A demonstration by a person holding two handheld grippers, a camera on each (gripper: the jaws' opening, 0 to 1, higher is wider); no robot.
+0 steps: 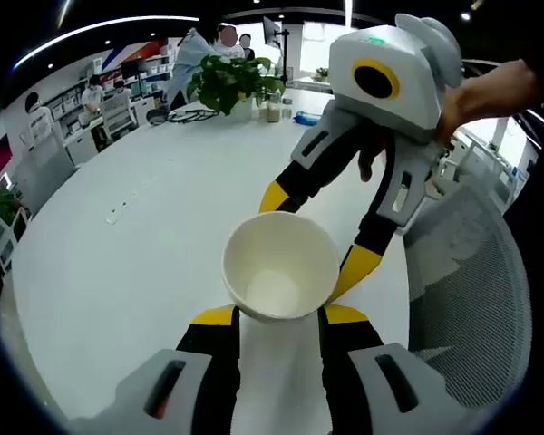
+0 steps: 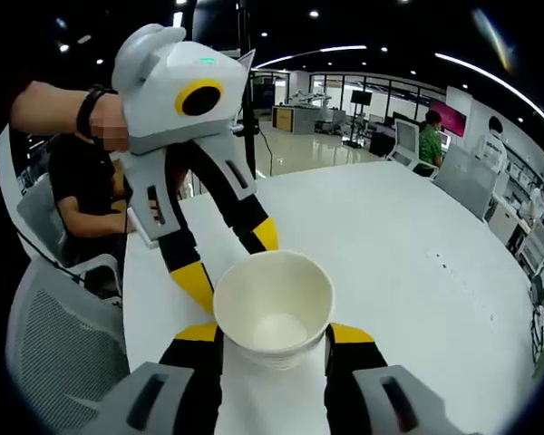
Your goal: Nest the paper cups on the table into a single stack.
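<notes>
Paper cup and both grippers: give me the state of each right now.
paper cup: upright, mouth open, nothing visible inside, held off the table.
left gripper: shut on the cup's sides.
right gripper: jaws on both sides of the same cup, seemingly gripping.

My two grippers are grey, black and yellow.
I see the left gripper [image 2: 222, 258] with a pale grey shell, a green light on top, black jaws with yellow tips; the right gripper [image 1: 317, 245] looks the same. My hand [image 2: 109, 122] wears a black wristband.
</notes>
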